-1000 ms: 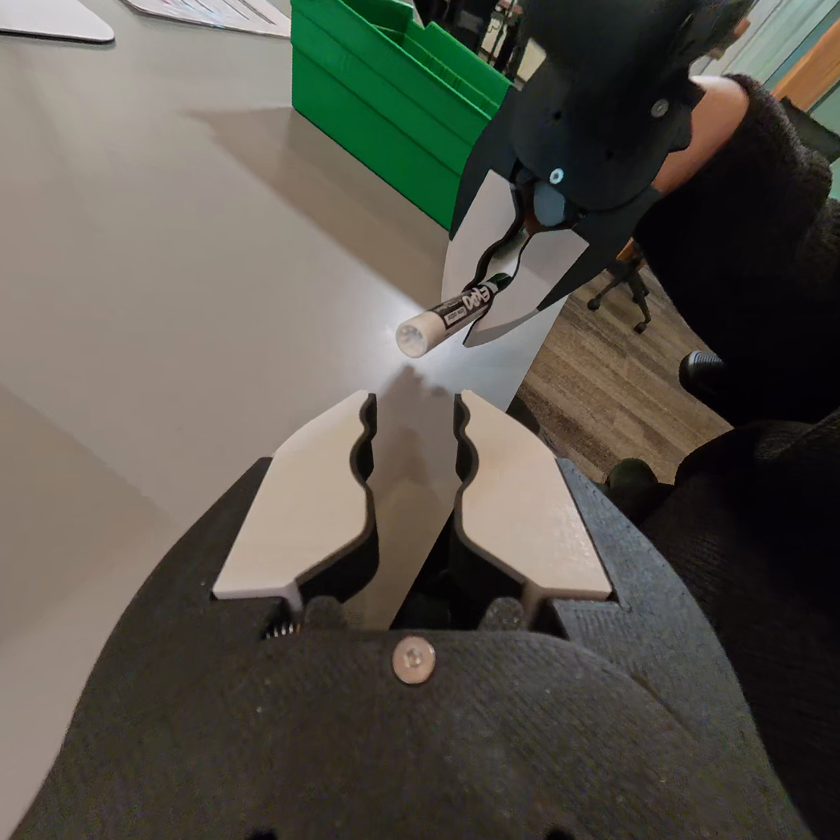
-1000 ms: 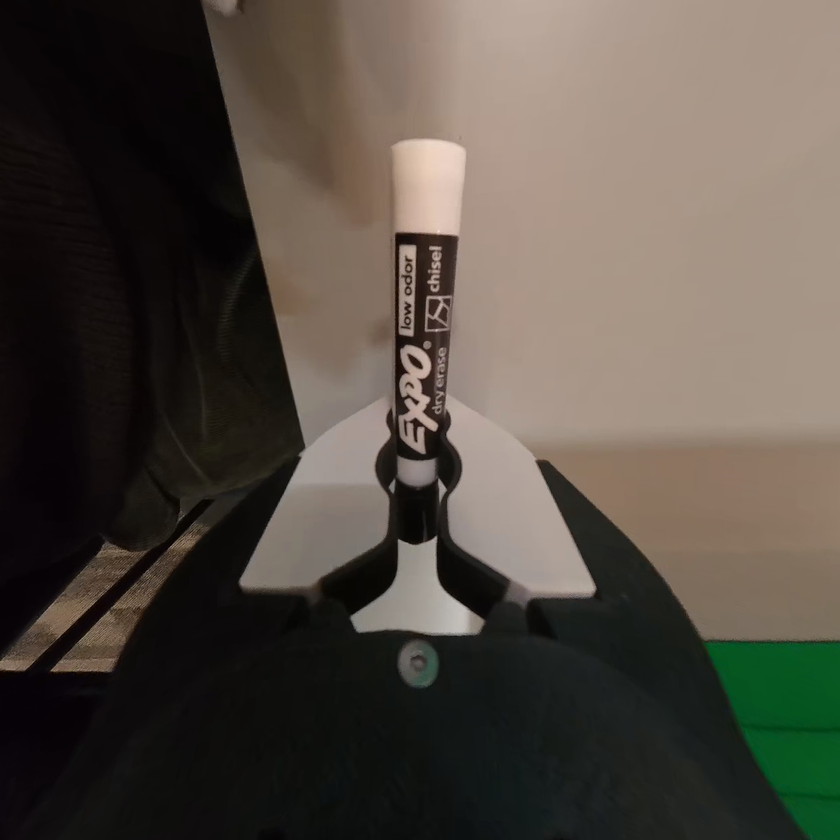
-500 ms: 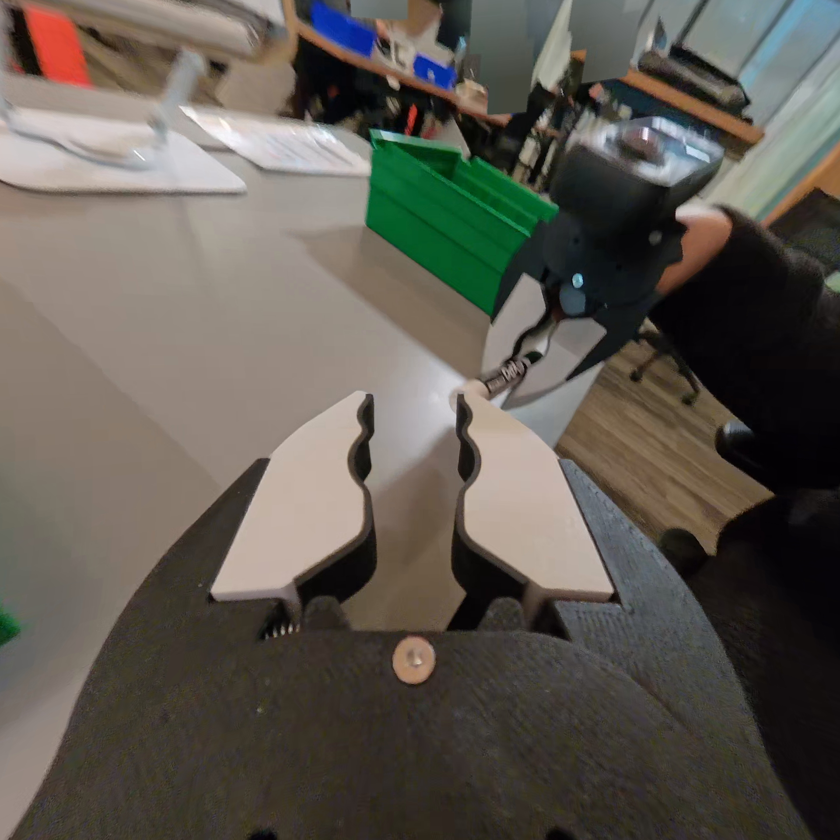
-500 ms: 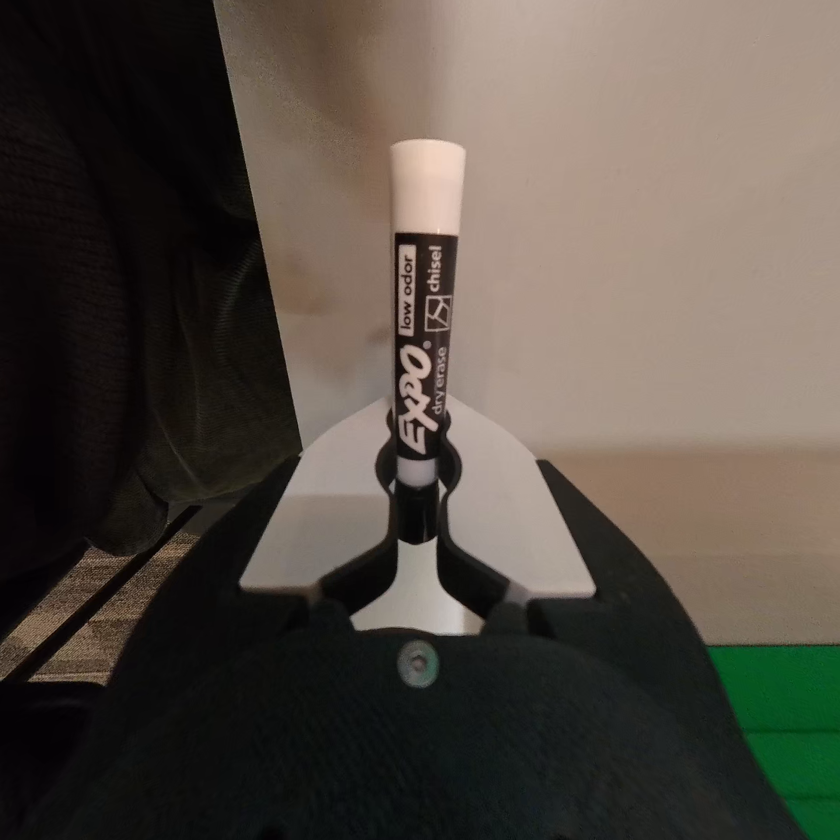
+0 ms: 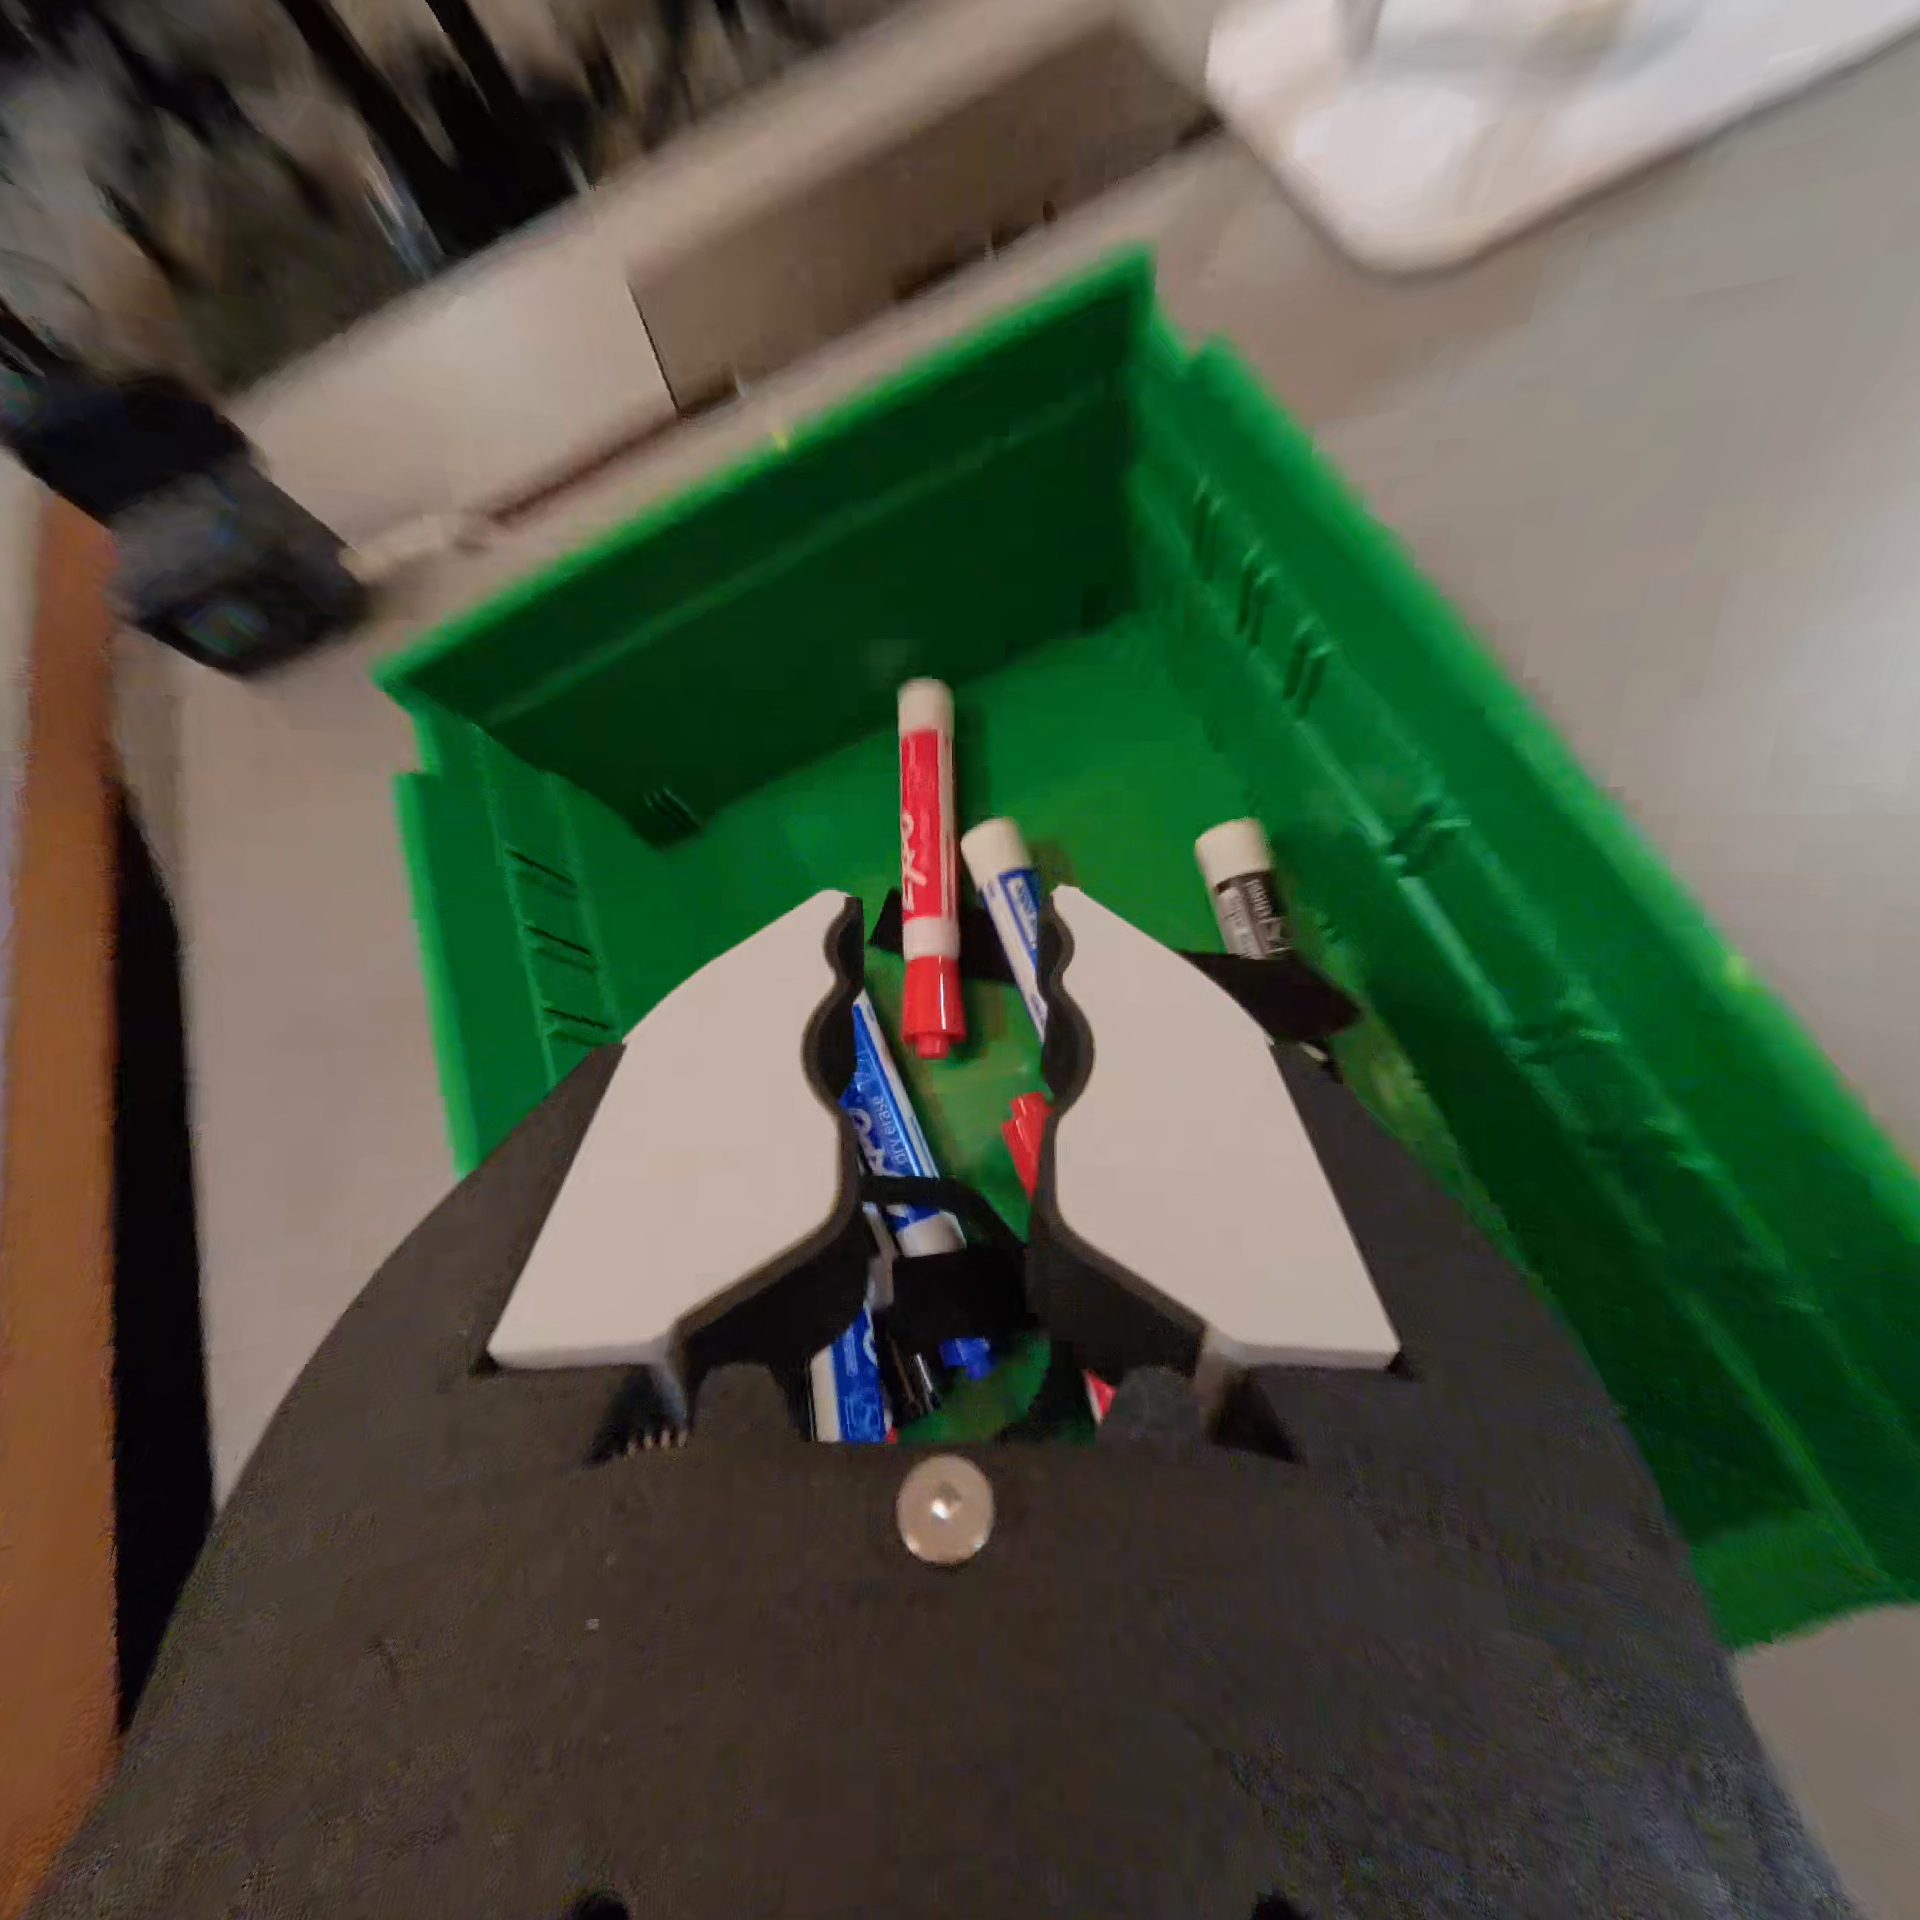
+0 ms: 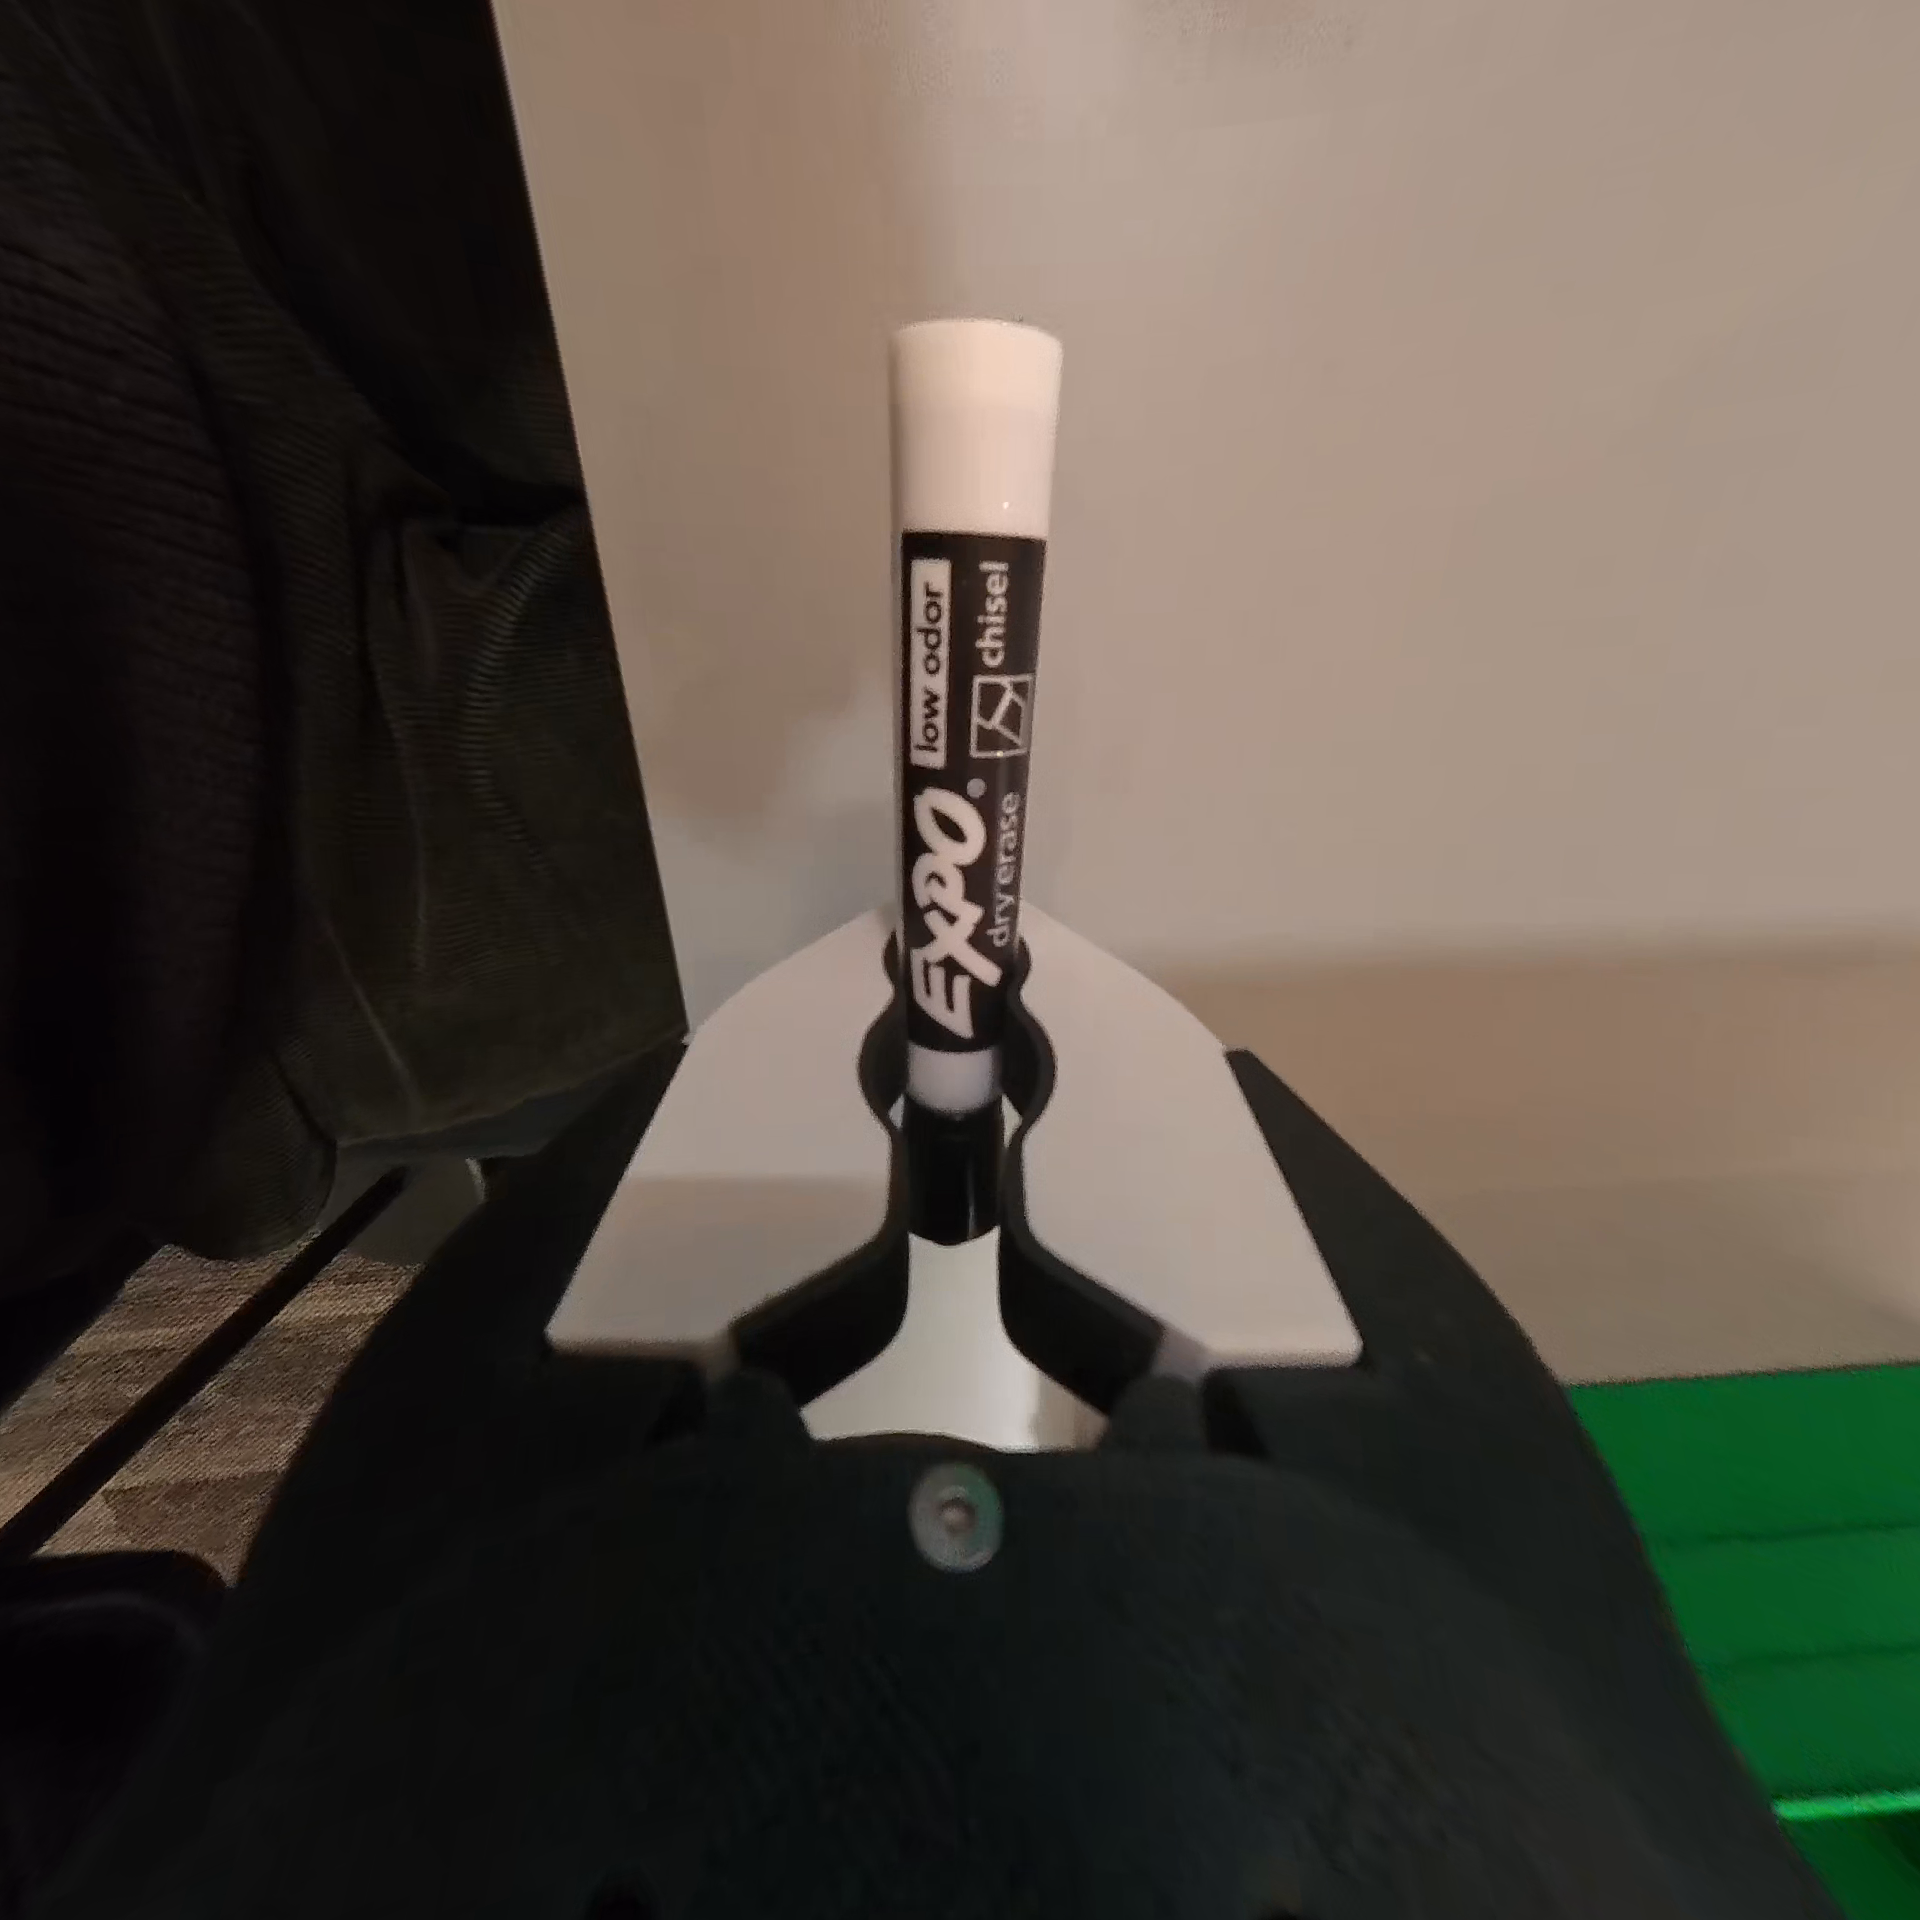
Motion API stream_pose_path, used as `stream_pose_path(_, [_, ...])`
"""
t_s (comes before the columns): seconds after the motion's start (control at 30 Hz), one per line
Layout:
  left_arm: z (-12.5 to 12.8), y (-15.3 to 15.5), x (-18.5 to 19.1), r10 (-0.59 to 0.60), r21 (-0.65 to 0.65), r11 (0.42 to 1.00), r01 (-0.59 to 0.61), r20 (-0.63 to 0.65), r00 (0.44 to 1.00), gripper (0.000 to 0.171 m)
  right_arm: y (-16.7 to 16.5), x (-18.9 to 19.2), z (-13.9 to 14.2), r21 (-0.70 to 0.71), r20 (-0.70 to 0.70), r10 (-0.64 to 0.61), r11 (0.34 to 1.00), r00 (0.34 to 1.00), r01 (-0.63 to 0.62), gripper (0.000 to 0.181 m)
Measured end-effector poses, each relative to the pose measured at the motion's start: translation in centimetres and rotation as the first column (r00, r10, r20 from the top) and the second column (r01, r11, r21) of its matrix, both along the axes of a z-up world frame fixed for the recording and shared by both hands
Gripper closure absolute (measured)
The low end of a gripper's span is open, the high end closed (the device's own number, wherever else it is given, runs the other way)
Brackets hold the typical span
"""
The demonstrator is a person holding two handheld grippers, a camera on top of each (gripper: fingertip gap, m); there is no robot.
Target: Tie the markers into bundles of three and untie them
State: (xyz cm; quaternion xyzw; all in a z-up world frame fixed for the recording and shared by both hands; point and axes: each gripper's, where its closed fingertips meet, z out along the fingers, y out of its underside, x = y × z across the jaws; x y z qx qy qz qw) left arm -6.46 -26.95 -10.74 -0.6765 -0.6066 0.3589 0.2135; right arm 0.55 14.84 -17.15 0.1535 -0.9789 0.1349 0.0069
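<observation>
My left gripper point(image 5: 951, 920) is open and empty, pointing down over a green bin point(image 5: 1507, 935) that holds several markers. A red marker point(image 5: 928, 862) lies just past its fingertips, a blue marker point(image 5: 1006, 883) beside it, another blue marker point(image 5: 888, 1132) between the fingers below, and a black marker point(image 5: 1242, 888) to the right. My right gripper point(image 6: 956, 940) is shut on a black marker point(image 6: 971, 644) with a white end, which points forward above the grey table point(image 6: 1455, 520).
The green bin point(image 6: 1756, 1538) also shows at the lower right of the right wrist view. A person's dark sleeve point(image 6: 260, 623) fills its left side. A white flat base point(image 5: 1507, 114) lies on the table beyond the bin. A dark device point(image 5: 208, 551) sits at the left. Spacing between my two grippers at the tips: around 45 cm. Between my left fingertips and the dark device point(image 5: 208, 551) there is roughly 35 cm.
My left gripper has swung away from the right gripper and now looks down into the green bin. The right gripper still holds the black marker, almost unmoved.
</observation>
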Motion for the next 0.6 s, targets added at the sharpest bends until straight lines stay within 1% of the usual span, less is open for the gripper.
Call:
stream_pose_path(0.07, [-3.3,-0.7,-1.6,0.008,0.1,0.995,-0.026,0.178,0.984,0.143,0.1,0.1,0.4,-0.009,-0.009,-0.001,1.0,1.0,0.001,0.168])
stream_pose_path(0.13, [-5.6,-0.3,-2.4,-0.016,0.176,0.984,-0.039,0.3,0.954,0.148,0.3,0.0,0.8,-0.016,-0.022,-0.007,1.0,1.0,0.006,0.168])
stream_pose_path(0.23, [-8.0,-0.5,-3.0,-0.014,0.128,0.991,-0.044,0.417,0.909,0.149,0.5,-0.4,1.2,-0.027,-0.032,-0.02,0.999,0.999,0.019,0.168])
stream_pose_path(0.3, [-9.6,-0.3,-3.0,-0.043,0.104,0.995,-0.008,0.473,0.88,0.145,0.6,-0.6,1.2,-0.029,-0.033,-0.024,0.999,0.999,0.023,0.168])
stream_pose_path(0.33, [-10.1,-0.4,-3.2,-0.048,0.098,0.995,0.001,0.481,0.875,0.143,0.6,-0.6,1.1,-0.027,-0.032,-0.024,0.999,0.999,0.024,0.168])
stream_pose_path(0.4, [-9.5,-0.2,-4.2,-0.046,0.142,0.99,-0.014,0.412,0.91,0.146,0.7,-0.7,0.8,-0.022,-0.028,-0.024,0.999,0.999,0.023,0.168])
stream_pose_path(0.47, [-7.6,0.3,-4.7,-0.05,0.245,0.969,-0.032,0.32,0.946,0.147,0.9,-0.8,0.7,-0.02,-0.026,-0.024,1.0,0.999,0.024,0.168])
stream_pose_path(0.53, [-4.0,1.2,-5.2,-0.088,0.344,0.938,0.036,0.136,0.987,0.149,1.0,-0.9,0.6,-0.025,-0.02,-0.029,0.999,0.999,0.028,0.168])
stream_pose_path(0.57, [-1.8,1.5,-5.2,-0.085,0.379,0.923,0.069,0.027,0.996,0.15,1.0,-1.0,0.6,-0.029,-0.015,-0.031,0.999,0.999,0.031,0.168])
stream_pose_path(0.6, [0.5,2.1,-5.0,-0.092,0.421,0.899,0.122,-0.091,0.992,0.15,0.9,-1.0,0.5,-0.031,-0.008,-0.034,0.999,0.999,0.034,0.168])
